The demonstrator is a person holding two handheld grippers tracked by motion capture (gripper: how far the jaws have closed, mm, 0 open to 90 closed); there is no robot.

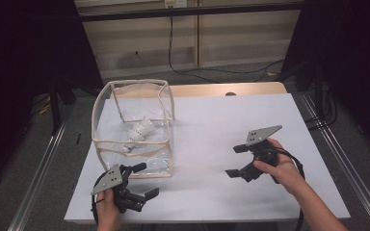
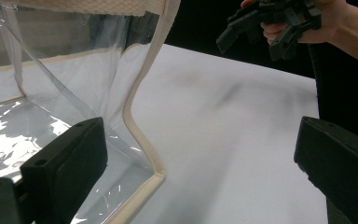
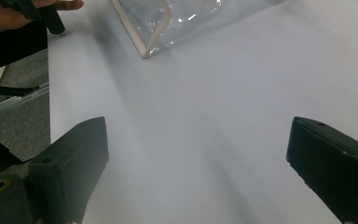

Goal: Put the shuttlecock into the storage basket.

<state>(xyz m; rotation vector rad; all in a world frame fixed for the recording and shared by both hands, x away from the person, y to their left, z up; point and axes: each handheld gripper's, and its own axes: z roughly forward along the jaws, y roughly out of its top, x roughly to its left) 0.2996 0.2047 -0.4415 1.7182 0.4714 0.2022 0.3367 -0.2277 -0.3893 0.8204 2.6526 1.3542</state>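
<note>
The clear bag (image 1: 134, 126) with cream trim stands puffed up at the counter's (image 1: 212, 125) left half, and there's a white shuttlecock (image 1: 140, 132) lying inside it, tilted on the transparent floor, with a second pale piece just beside it that is too small to make out. Right at the bag's near corner sits the left claw (image 1: 142, 182), jaws spread wide, nothing between them; in the left gripper view one jaw rides just in front of the bag's trimmed corner edge (image 2: 140, 135), the other hangs out over bare counter. Well away from the bag, across open white surface, comes the right claw (image 1: 235, 160), held in a hand (image 1: 282, 168), jaws likewise spread and empty, pointing back toward the bag. From the right gripper view the bag's corner (image 3: 151, 32) sits far ahead, well beyond the jaws, with plain counter between.
</note>
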